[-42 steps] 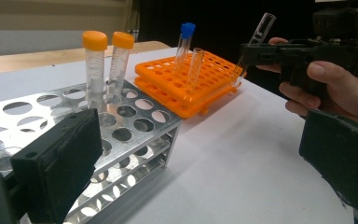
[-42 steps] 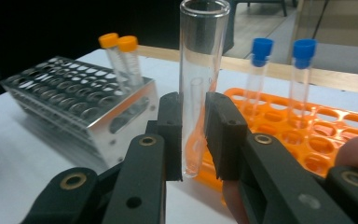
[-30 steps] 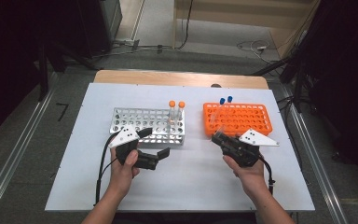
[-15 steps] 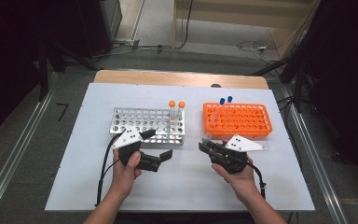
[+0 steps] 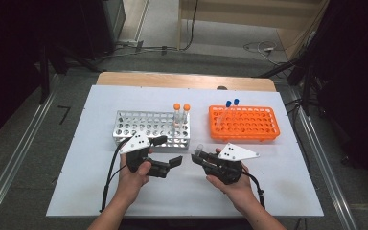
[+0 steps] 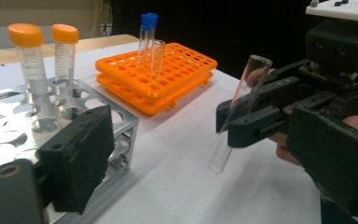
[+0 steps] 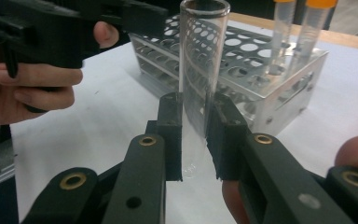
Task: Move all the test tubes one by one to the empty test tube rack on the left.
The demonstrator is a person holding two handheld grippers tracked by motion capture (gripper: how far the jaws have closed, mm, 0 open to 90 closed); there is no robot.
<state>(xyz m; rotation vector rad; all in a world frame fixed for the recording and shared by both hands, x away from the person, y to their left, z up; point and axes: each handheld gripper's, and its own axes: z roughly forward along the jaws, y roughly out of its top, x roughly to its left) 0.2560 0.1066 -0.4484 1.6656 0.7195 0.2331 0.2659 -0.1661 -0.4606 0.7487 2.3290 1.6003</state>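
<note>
A clear glass tube (image 7: 200, 88) is clamped between the two pads of the right gripper (image 5: 202, 156), held nearly upright and tilted slightly, its open mouth at the top and its rounded bottom hanging just below the pads, above the white desk (image 5: 76, 187). In the left gripper view the same tube (image 6: 238, 112) is seen raised off the desk surface in front of the right gripper (image 6: 242, 123). The left gripper (image 5: 175, 162) is held just to the left, well open with nothing between its jaws, which have just been closing a little; it is pointed toward the tube. Beyond the left gripper a metal rack (image 5: 139, 125) is stood, with two orange-capped tubes (image 5: 181, 115) at its right end. Farther right, an orange rack (image 5: 249, 127) is placed, with two blue-capped tubes (image 5: 231, 108) near its far left corner.
</note>
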